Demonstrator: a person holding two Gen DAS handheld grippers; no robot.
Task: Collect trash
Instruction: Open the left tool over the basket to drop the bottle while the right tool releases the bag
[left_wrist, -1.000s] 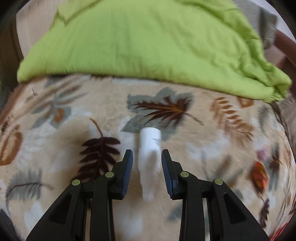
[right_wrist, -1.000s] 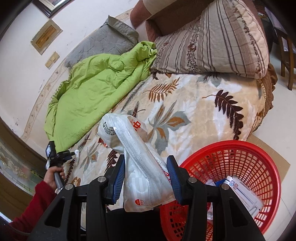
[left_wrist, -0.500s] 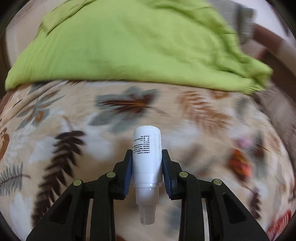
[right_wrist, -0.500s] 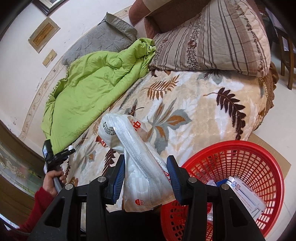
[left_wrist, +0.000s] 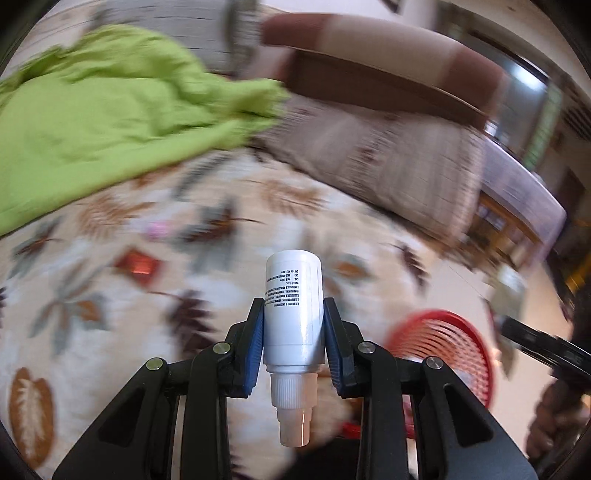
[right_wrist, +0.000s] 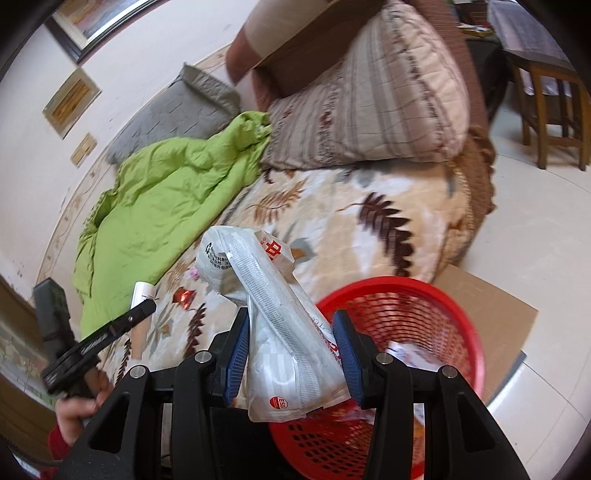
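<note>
The basket (right_wrist: 402, 332) stood on the floor beside the bed (right_wrist: 332, 206), with the quilt (right_wrist: 155, 206) and pillow (right_wrist: 369, 96) lying on the bed behind it

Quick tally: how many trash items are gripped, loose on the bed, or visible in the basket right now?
Gripped: 2, white bottle in left gripper, plastic bag in right gripper
Loose on the bed: 2, red wrapper, pink scrap
In red basket: at least 1, white packet
Total: 5 visible

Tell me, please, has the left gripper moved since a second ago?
Yes. The left gripper, shut on the white bottle, swung right, away from the green blanket, toward the red basket.
</note>
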